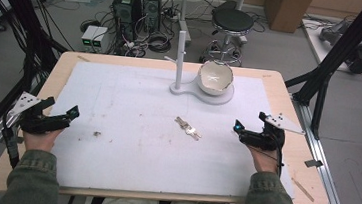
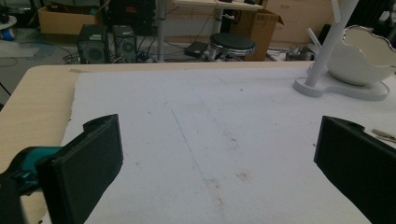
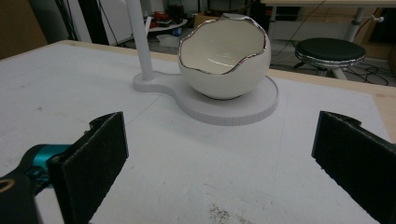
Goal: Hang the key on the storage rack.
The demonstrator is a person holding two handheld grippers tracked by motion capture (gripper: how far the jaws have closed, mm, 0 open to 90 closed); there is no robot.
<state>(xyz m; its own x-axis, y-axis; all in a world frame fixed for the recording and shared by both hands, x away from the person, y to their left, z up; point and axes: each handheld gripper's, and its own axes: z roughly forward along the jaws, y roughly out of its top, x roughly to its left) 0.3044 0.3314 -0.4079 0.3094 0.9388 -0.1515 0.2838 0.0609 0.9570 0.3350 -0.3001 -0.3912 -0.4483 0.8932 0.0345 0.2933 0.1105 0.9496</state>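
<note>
So the landmark here is the white egg-shaped ceramic bowl with the jagged silver rim (image 1: 215,78), sitting on the round end of a flat white stand base (image 1: 219,96) at the far middle of the white mat (image 1: 131,127) that covers the light wooden table (image 1: 289,157). A tall white post with a short side peg (image 1: 180,56) rises from the narrow end of that same base, just left of the bowl as seen from above.

The small bunch of silver metal keys (image 1: 187,128) lies flat on the mat, nearer the person than the bowl and a little to its left, well apart from the stand. Nothing is touching the keys. In the left gripper view a sliver of them peeks out at the right edge (image 2: 385,135), just past the right jaw.

The left gripper (image 1: 70,113) hangs over the mat far left of the bowl and nearer the person, held in a hand with an olive sleeve. Its jaws stand wide apart with only bare mat between them.

The right gripper (image 1: 239,127) is on the bowl's near right side, with the keys off to its left. Its own view looks straight at the bowl (image 3: 224,58) and the base, jaws spread wide, gripping nothing.

There's also a small dark speck of debris (image 1: 97,134) on the mat, way off to the bowl's left, close to the left gripper.
</note>
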